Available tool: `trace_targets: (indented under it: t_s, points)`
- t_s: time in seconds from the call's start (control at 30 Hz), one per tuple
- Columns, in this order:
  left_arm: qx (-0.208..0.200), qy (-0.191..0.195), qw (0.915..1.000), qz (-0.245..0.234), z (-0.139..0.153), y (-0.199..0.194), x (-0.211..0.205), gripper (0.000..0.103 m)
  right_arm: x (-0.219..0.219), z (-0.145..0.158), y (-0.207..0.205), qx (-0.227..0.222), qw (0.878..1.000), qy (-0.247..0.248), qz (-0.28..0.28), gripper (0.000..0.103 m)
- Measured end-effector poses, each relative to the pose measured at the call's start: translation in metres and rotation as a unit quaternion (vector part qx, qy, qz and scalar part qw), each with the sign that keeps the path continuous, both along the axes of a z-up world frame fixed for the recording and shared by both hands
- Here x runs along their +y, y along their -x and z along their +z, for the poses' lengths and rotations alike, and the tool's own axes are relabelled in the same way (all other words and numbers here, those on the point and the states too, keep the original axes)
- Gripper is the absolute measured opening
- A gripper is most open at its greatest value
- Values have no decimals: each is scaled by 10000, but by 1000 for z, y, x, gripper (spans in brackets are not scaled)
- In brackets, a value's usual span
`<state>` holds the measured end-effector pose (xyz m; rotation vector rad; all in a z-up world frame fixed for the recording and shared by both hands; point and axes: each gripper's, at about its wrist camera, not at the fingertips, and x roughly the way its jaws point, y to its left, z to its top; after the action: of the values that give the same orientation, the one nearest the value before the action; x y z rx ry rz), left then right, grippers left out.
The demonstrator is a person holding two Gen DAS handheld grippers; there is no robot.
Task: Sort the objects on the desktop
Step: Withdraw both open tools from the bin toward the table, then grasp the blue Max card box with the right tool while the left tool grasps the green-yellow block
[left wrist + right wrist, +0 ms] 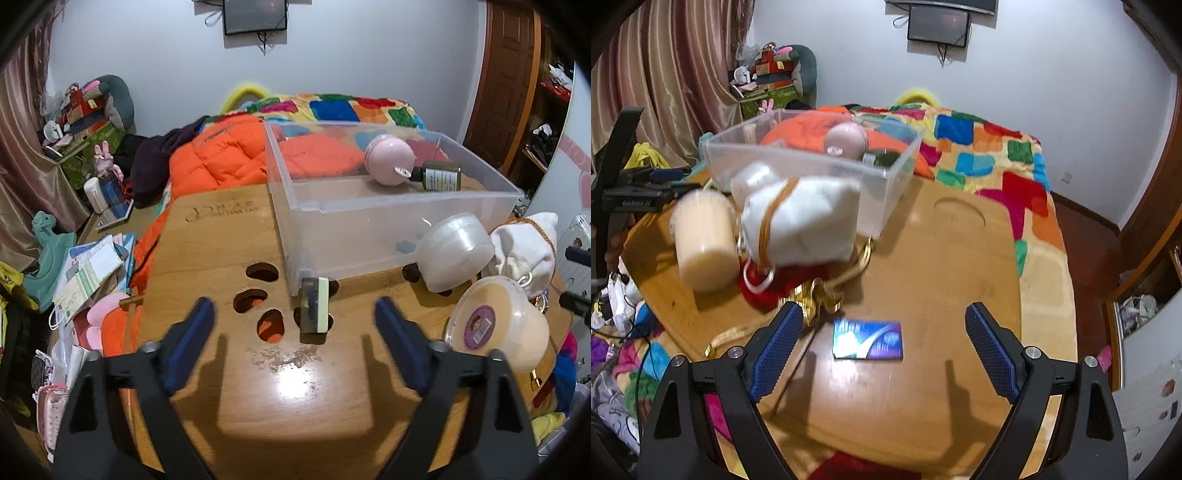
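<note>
A small dark block with a pale green face (314,309) stands on the wooden table (229,236) just ahead of my left gripper (294,314), whose jaws are open and apart from it. A clear plastic bin (369,225) behind it holds a pink ball (388,158) and a dark green bottle (441,177). In the right wrist view my right gripper (884,319) hangs open above a shiny blue card (868,339) lying flat on the table (942,266). A white pouch (805,221) and a cream tub (703,240) lie left of it.
A white lidded tub (456,251), the white pouch (524,247) and a cream tub with a purple label (498,325) crowd the table's right side. Paw-shaped holes (258,295) pierce the tabletop. A gold chain (820,291) and red cloth (764,288) lie near the card. Bedding lies beyond.
</note>
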<state>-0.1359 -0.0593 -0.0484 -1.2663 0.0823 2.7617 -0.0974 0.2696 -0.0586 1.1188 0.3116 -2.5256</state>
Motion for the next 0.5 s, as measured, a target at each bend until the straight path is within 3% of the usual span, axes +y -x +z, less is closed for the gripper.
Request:
trace_targets:
  t_s: [0.23,0.5]
  points:
    - [-131,-13,9999,-80,-12,4,5,58,0,-14,-8,-129,9999,46,65,87]
    - [-327,-151,9993,-114,-20,14,7,46,-4,-22,-7,-181,9997,20,145,80]
